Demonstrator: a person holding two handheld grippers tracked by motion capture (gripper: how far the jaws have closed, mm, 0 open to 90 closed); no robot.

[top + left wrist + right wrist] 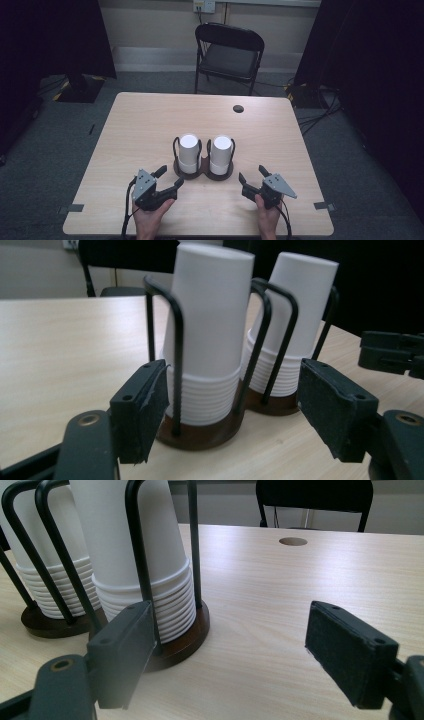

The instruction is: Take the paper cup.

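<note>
Two stacks of upturned white paper cups stand side by side on the table: a left stack [189, 151] [210, 325] and a right stack [221, 151] [132, 550]. Both sit in a dark brown double holder [203, 173] with black wire loops [176, 340]. My left gripper [171, 176] [235, 412] is open just in front and left of the holder, its jaws framing the left stack without touching it. My right gripper [252, 174] [227, 652] is open to the right of the holder, with bare table between its jaws.
The light wooden table [150, 120] has a round cable hole [238, 108] at the back right. A black folding chair [228, 52] stands behind it. Grey tape marks [75, 207] lie near the front corners. Dark curtains hang on both sides.
</note>
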